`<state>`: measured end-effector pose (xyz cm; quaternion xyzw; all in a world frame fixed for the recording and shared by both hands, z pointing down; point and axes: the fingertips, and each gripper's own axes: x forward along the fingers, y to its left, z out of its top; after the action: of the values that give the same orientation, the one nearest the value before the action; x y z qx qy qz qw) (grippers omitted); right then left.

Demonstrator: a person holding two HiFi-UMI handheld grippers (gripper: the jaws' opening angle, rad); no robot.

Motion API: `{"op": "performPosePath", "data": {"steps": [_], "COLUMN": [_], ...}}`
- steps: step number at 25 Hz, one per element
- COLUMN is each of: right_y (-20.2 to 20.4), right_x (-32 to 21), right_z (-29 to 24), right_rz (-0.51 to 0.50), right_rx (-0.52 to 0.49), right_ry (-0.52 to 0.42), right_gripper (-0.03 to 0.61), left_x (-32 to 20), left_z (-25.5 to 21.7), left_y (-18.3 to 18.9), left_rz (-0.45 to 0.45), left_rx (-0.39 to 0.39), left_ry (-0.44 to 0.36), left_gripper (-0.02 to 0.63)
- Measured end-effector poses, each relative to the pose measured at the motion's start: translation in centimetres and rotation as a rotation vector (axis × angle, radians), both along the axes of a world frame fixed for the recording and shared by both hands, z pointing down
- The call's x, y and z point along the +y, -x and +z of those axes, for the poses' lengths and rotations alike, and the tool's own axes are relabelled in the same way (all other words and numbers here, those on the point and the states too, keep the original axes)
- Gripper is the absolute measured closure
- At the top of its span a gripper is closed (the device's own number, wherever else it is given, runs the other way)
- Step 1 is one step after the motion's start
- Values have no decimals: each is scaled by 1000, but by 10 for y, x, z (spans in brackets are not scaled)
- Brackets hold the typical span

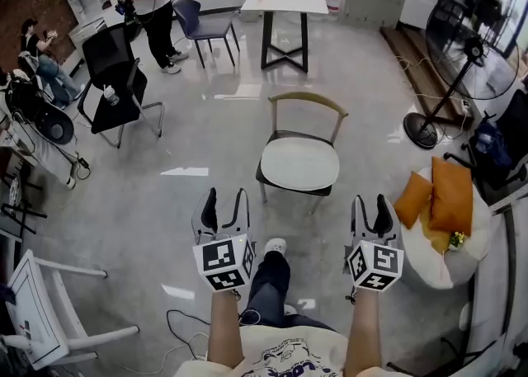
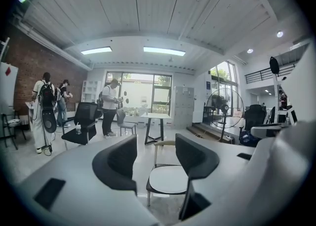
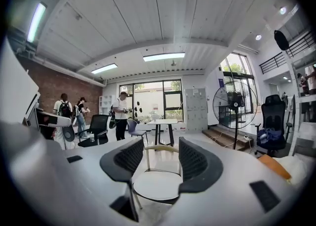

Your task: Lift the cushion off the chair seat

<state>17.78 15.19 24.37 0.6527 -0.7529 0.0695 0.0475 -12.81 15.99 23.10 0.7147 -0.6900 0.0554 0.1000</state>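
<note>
A round white cushion lies on the seat of a wooden-backed chair in the middle of the floor. My left gripper is held in the air short of the chair's front left, jaws open and empty. My right gripper hangs level with it off the chair's front right, also open and empty. Neither touches the chair. In the left gripper view the cushion shows between the open jaws of the left gripper, some way ahead. The right gripper view shows the cushion likewise beyond the right gripper.
Orange cushions sit on a white round seat at the right. A standing fan is further back right. A white-topped table stands behind the chair, a black office chair to the left, a white chair at lower left. People stand at the back left.
</note>
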Motion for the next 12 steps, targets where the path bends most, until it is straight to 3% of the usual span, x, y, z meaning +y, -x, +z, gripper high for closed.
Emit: {"op": "performPosePath", "data": {"steps": [12], "right_y": [14], "right_x": [-251], "right_z": [6], "right_rz": [81], "right_rx": [5], "right_ry": [32], "right_gripper": [353], "left_x": [-278], "left_z": [2], "left_y": [13], "left_rz": [85], "left_rx": [29], "left_ry": [17], "left_gripper": [374]}}
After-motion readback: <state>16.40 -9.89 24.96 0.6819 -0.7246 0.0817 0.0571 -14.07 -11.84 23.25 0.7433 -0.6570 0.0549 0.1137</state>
